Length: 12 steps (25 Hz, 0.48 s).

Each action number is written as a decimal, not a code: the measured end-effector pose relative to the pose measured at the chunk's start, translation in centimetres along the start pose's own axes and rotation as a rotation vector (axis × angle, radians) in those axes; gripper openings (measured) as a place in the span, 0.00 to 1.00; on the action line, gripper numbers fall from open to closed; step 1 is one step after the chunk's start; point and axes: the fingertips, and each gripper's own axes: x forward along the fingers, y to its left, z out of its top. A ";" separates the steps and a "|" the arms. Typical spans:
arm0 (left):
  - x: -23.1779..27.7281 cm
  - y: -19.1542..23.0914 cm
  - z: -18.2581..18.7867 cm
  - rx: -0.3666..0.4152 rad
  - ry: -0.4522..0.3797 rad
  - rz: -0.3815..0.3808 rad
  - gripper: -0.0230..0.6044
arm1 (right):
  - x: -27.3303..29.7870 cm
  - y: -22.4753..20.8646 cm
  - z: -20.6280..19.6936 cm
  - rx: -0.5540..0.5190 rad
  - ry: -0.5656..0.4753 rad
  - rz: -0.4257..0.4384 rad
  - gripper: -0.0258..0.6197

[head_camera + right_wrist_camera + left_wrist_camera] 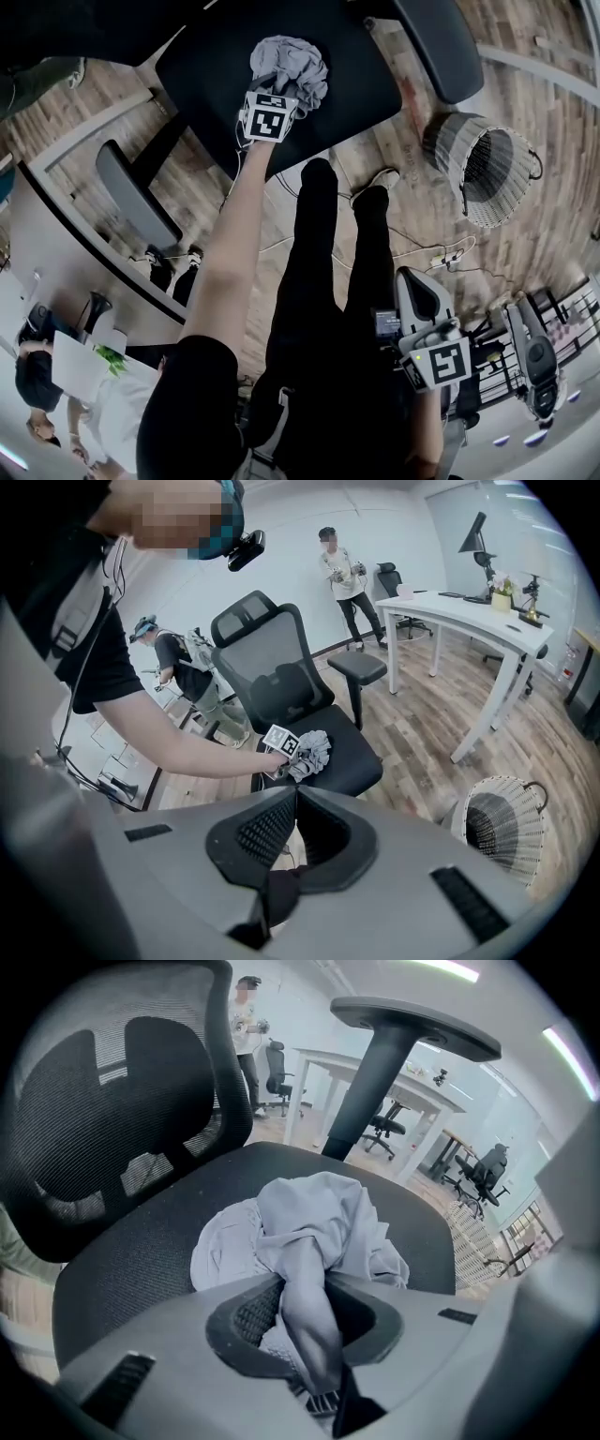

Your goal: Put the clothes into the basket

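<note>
A crumpled grey garment [286, 61] lies on the seat of a black mesh office chair [356, 84]. My left gripper [274, 89] reaches down onto the garment's near edge. In the left gripper view a fold of the garment [319, 1213] runs down between the jaws of the left gripper [309, 1321], which are shut on it. A woven basket [487, 173] stands on the wood floor to the right of the chair, seen also as the basket [502, 822]. My right gripper [293, 797] hangs back by the person's legs, shut and holding nothing.
The chair's armrest [412, 1030] rises just behind the garment and its backrest [112, 1101] stands at the left. Cables [441, 258] trail over the floor between the legs and the basket. White desks [469, 611], more chairs and other people stand around.
</note>
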 end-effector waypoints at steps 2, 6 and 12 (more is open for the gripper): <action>-0.5 -0.1 0.1 -0.012 0.000 0.001 0.19 | -0.2 0.0 0.2 0.002 -0.001 -0.007 0.07; -2.4 -1.1 0.6 -0.047 -0.002 -0.011 0.19 | -1.0 -0.2 0.6 -0.014 0.002 -0.028 0.07; -6.7 -2.1 1.0 -0.052 -0.016 -0.026 0.19 | -2.7 0.6 2.5 -0.058 -0.053 -0.042 0.07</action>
